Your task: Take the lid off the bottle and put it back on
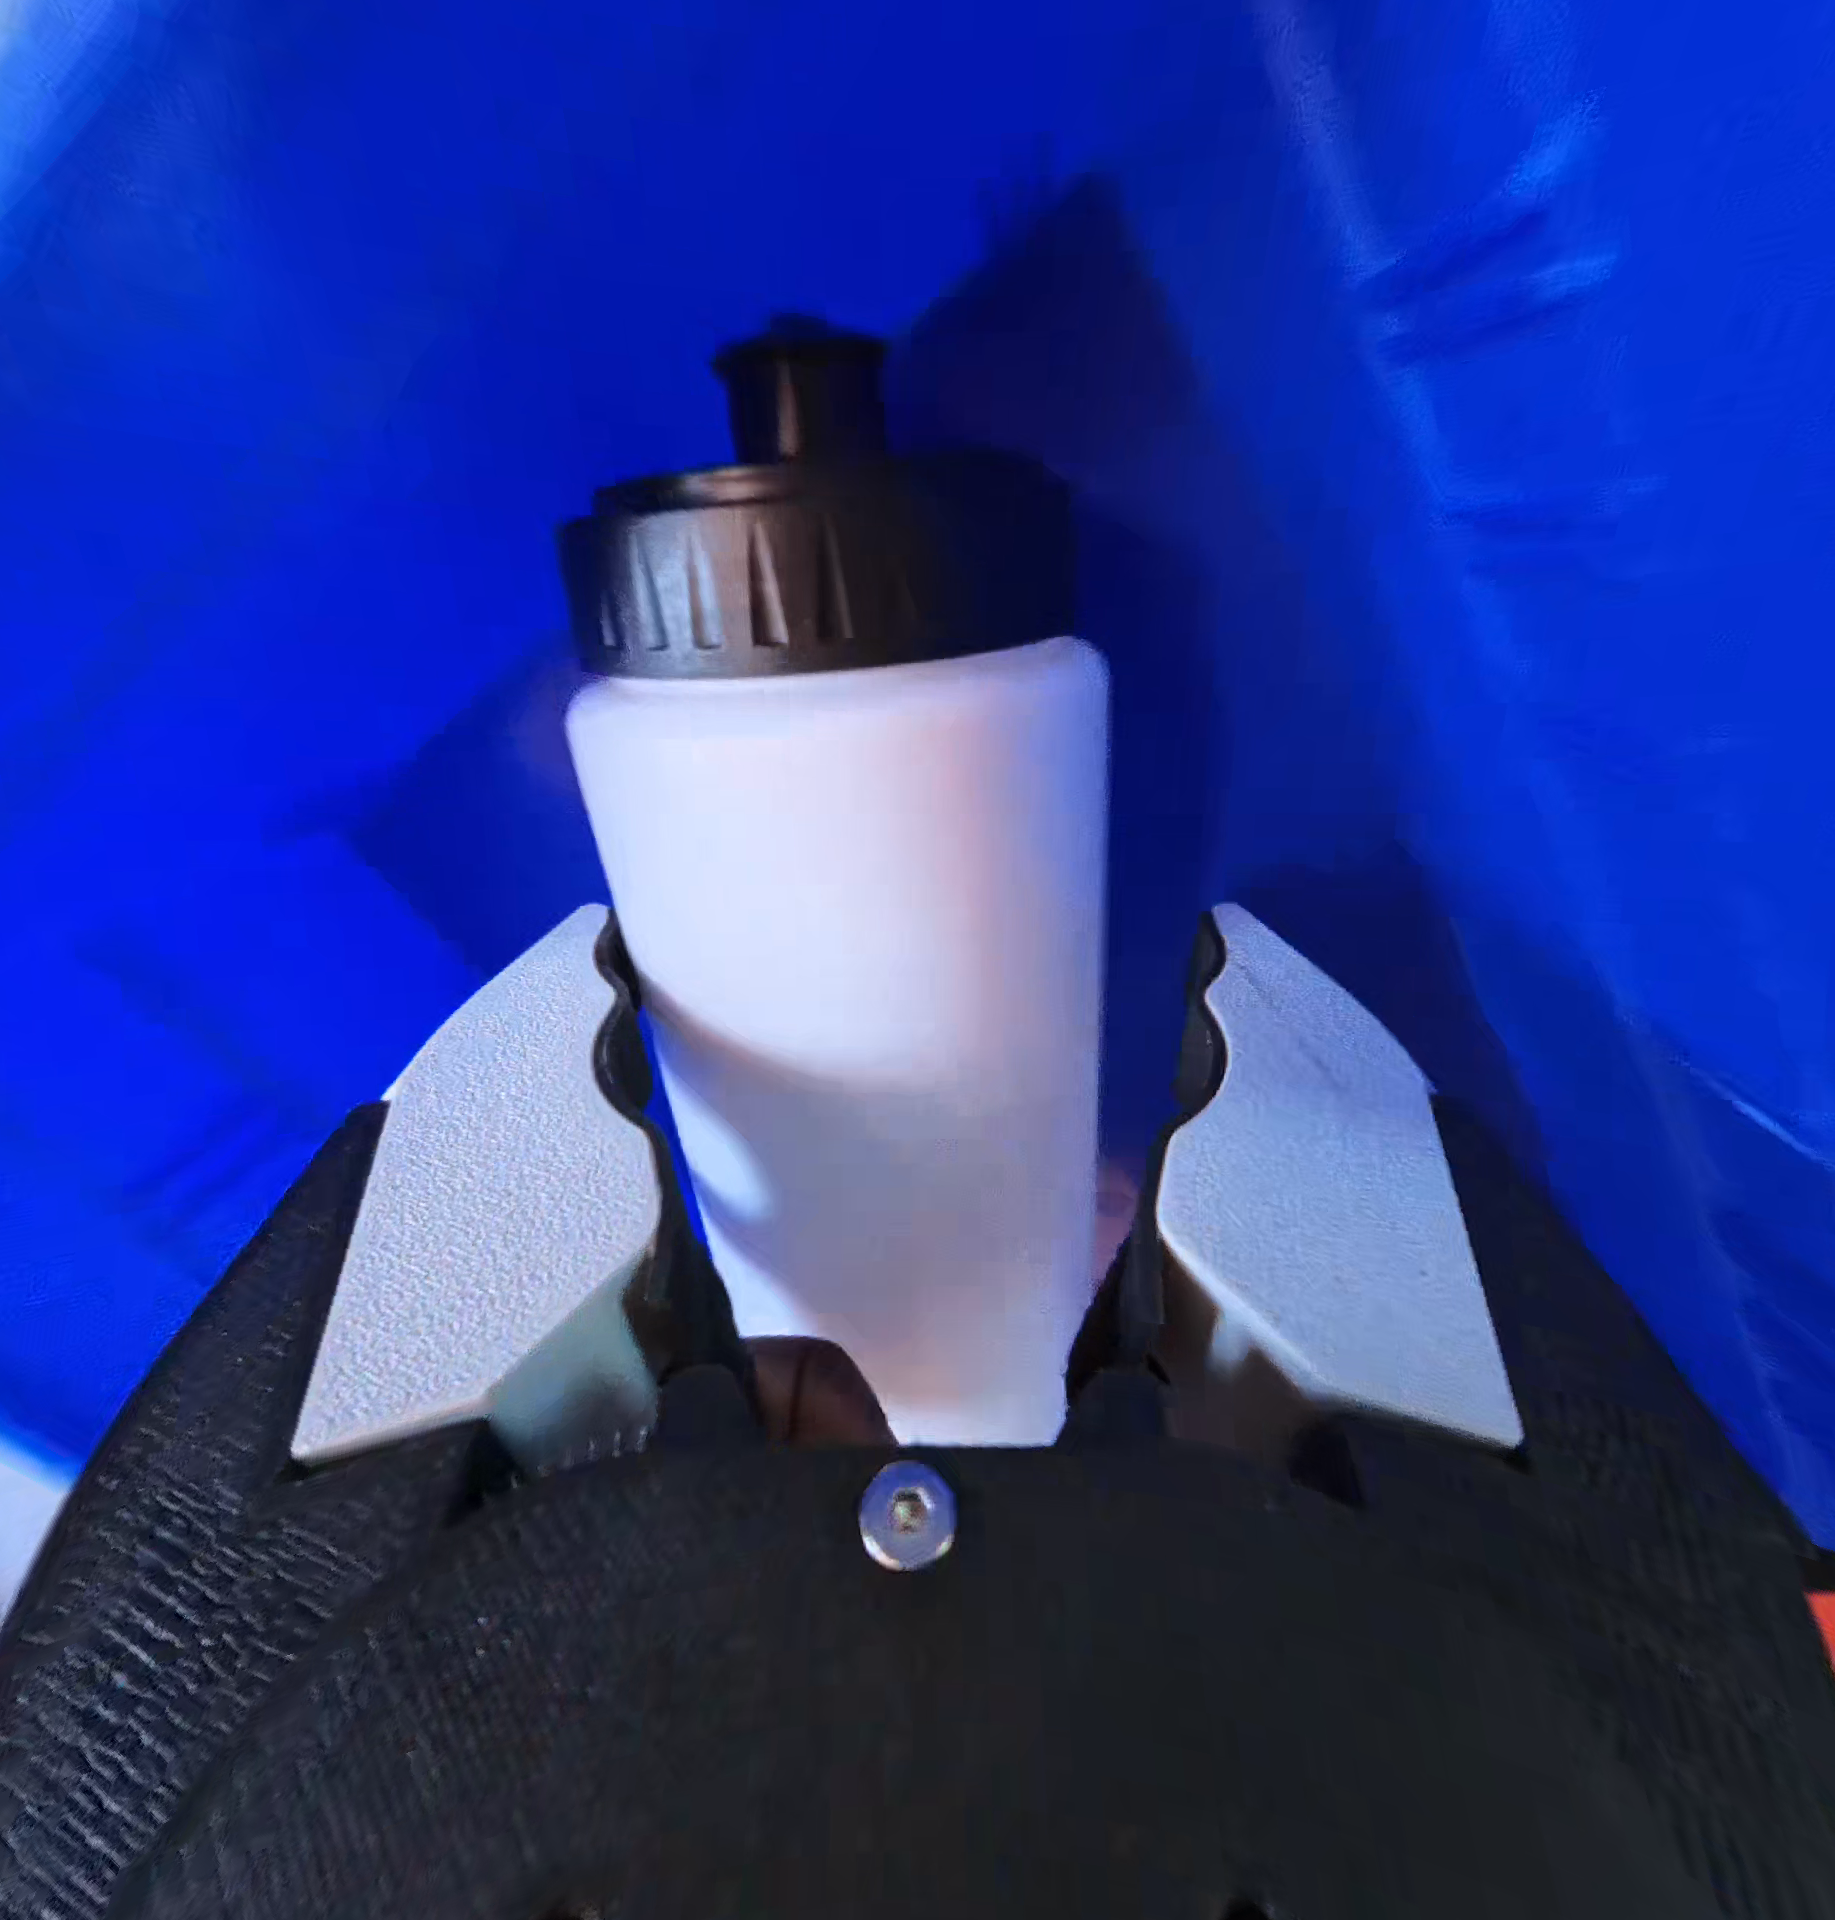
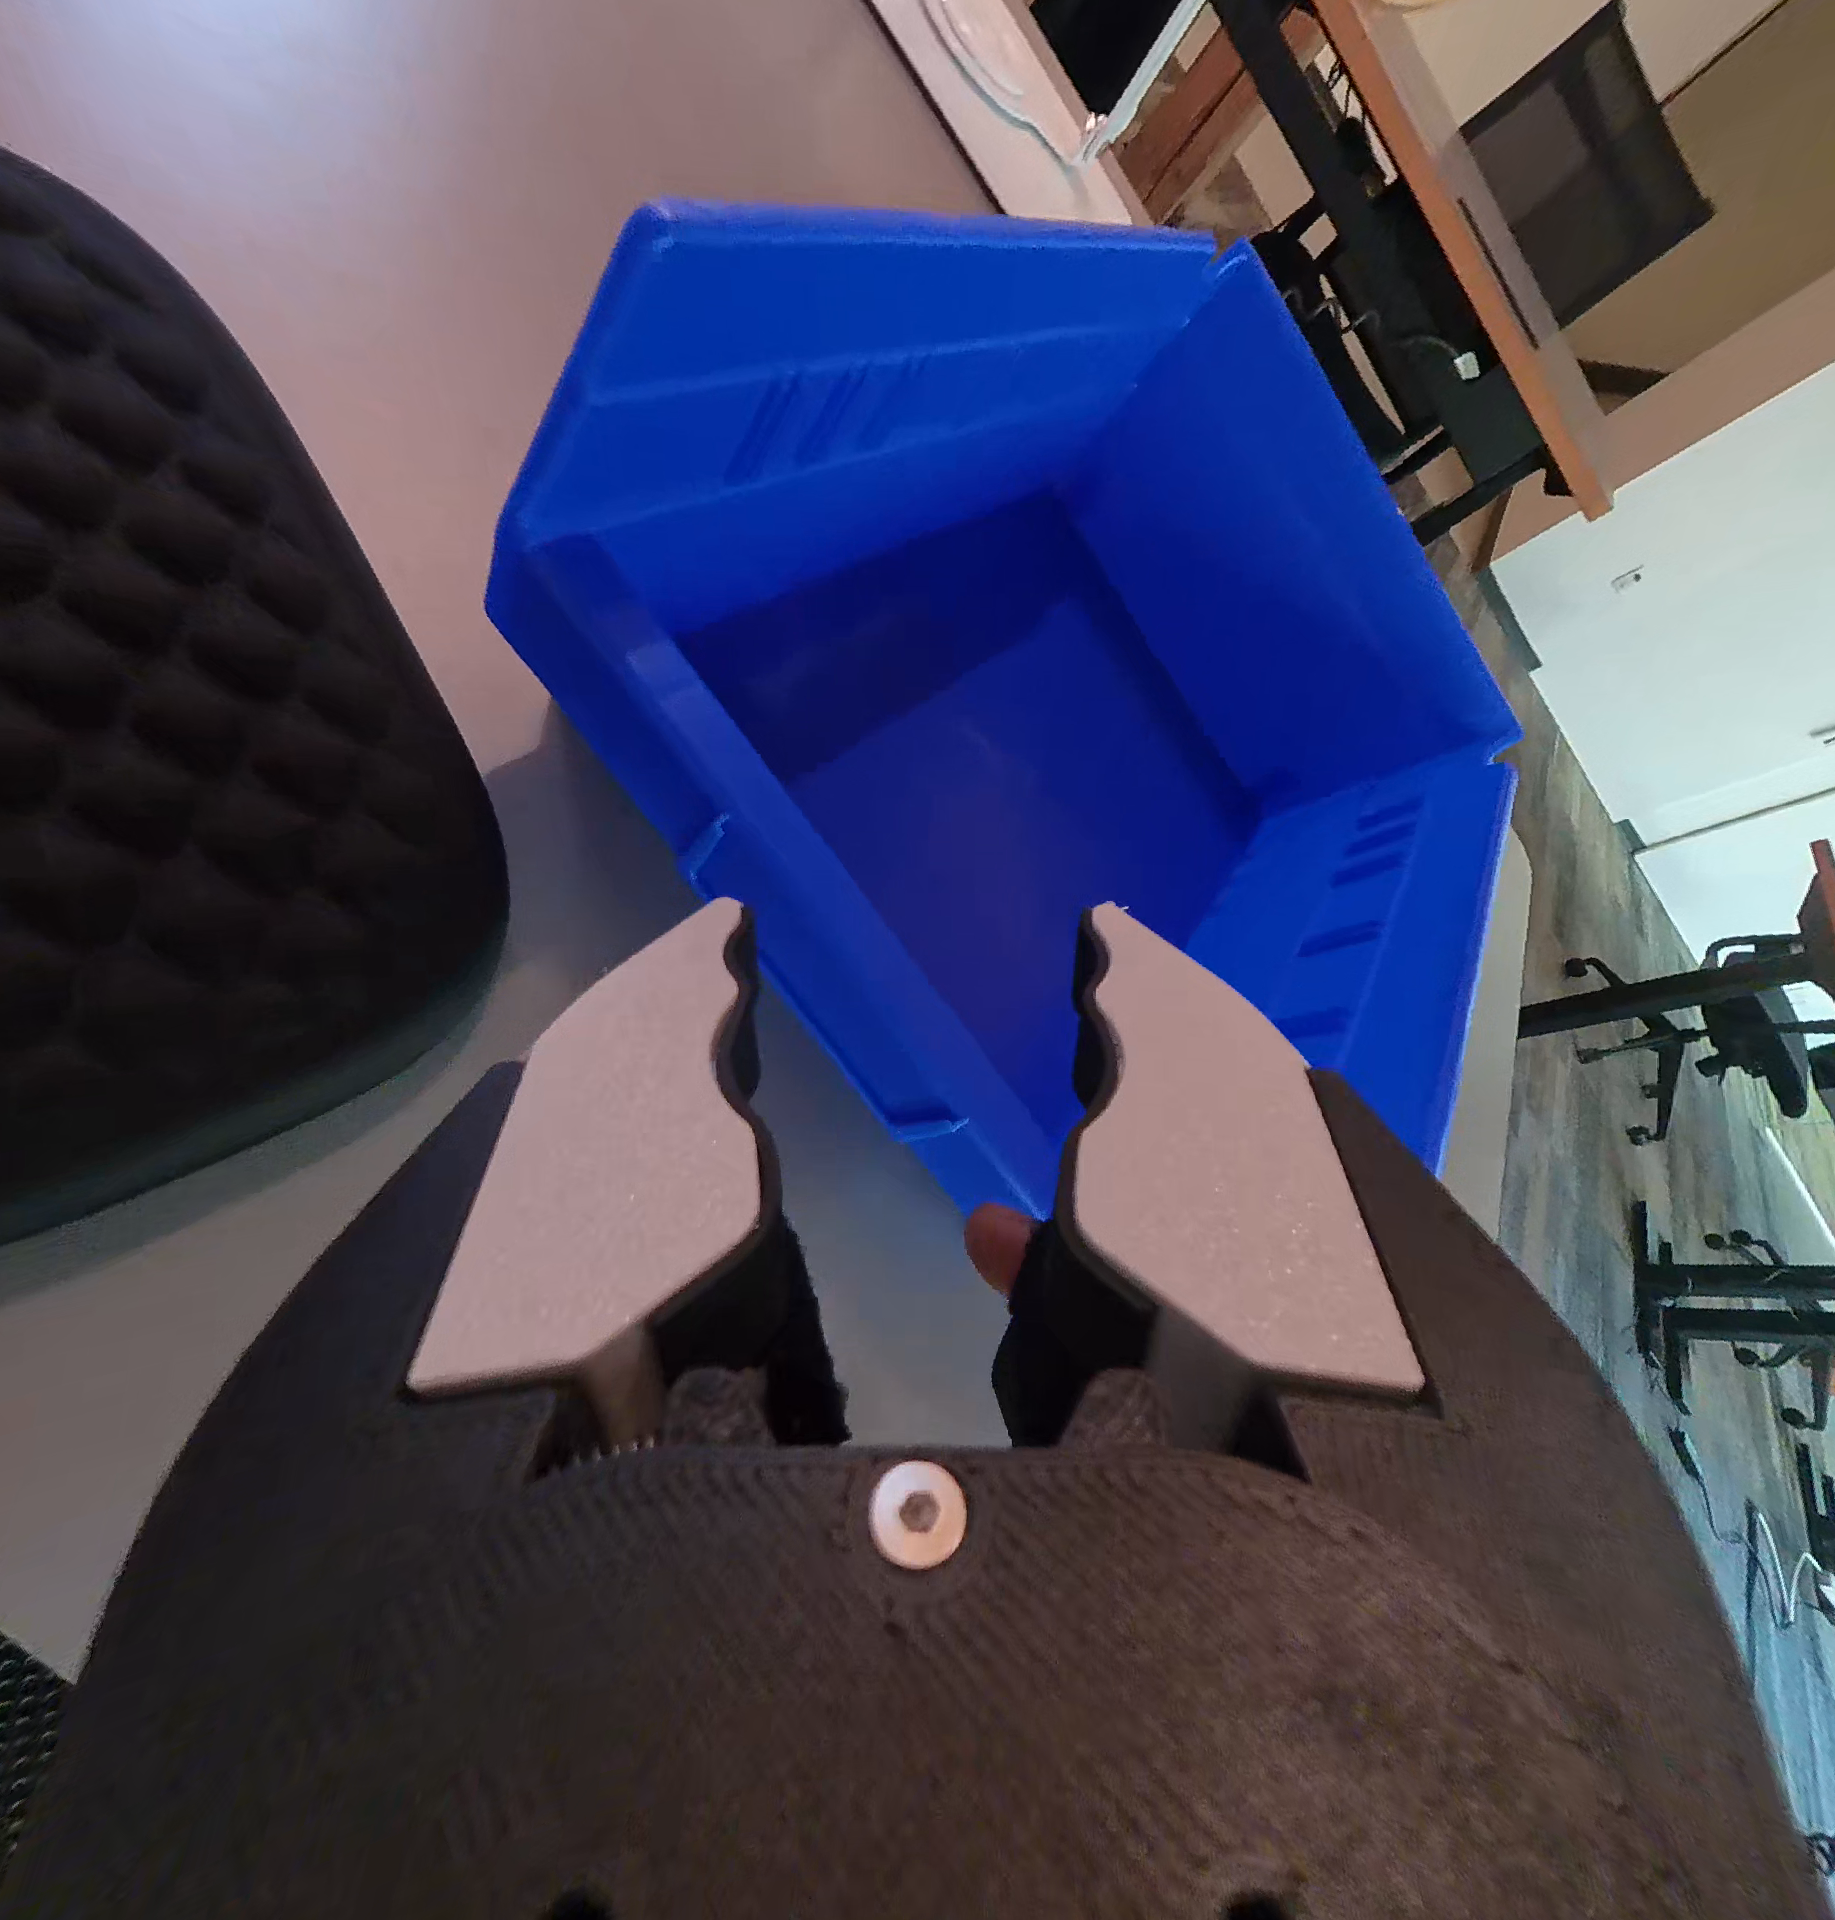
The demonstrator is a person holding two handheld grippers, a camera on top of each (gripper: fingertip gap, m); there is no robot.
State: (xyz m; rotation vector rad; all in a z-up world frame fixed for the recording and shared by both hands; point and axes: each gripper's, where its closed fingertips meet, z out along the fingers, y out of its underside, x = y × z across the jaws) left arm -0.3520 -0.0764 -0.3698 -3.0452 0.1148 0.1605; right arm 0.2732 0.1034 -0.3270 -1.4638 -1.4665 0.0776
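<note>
Bottle [image 1: 851, 987] sits between the left tool's [image 1: 908, 1049] fingers, grip uncertain, lid [image 1: 809, 582] on. Right tool [image 2: 918, 1018] gapes empty over the bin [image 2: 1308, 582]. Unscrewing remains.

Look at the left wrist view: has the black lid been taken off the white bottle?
No, the black lid sits on top of the white bottle.

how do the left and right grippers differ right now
The left gripper has the white bottle, black lid still on, between its fingers; the right gripper holds nothing. The left faces a blue wall close up; the right looks down into an empty blue bin on a table. Both have grey fingers on black bodies.
</note>
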